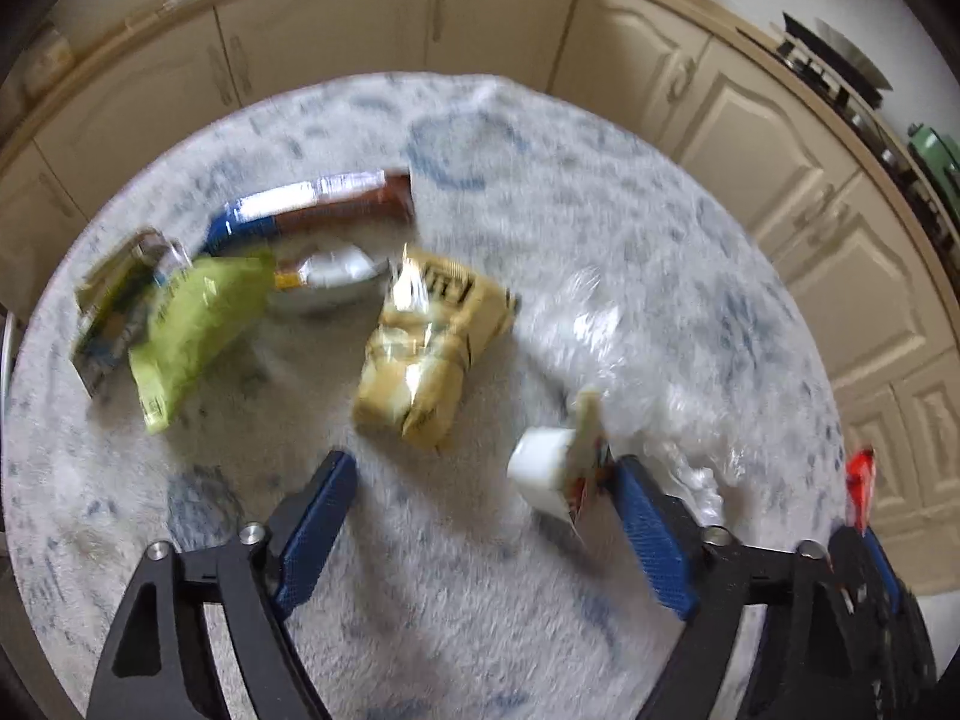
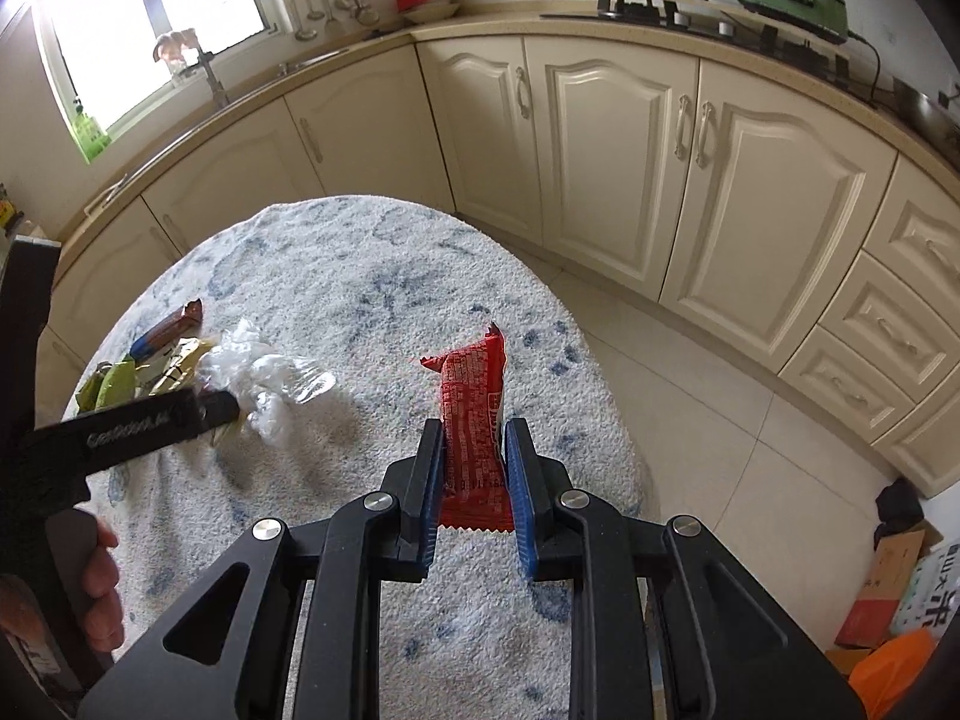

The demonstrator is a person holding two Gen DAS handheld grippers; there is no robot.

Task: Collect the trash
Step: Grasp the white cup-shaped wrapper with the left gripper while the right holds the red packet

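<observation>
Trash lies on a round white-and-blue rug [image 1: 480, 600]. My left gripper [image 1: 483, 465] hangs open above it. A small white carton with a torn wrapper [image 1: 543, 465] sits against its right finger [image 1: 651, 534], while the left finger stays clear. Farther ahead lie a yellow packet [image 1: 432, 348], a green packet [image 1: 192, 324], a brown-and-blue bar wrapper [image 1: 324, 207], an olive packet [image 1: 114, 312] and crumpled clear plastic [image 1: 630, 348]. My right gripper [image 2: 474, 426] is shut on an upright red wrapper [image 2: 471, 390], held above the rug to the right of the pile.
Cream cabinets [image 2: 606, 162] curve around the rug's far side. Tiled floor [image 2: 720, 420] lies to the right. Cardboard boxes and an orange bag [image 2: 888, 660] sit at the lower right. A hand [image 2: 102, 576] holds the left gripper's handle.
</observation>
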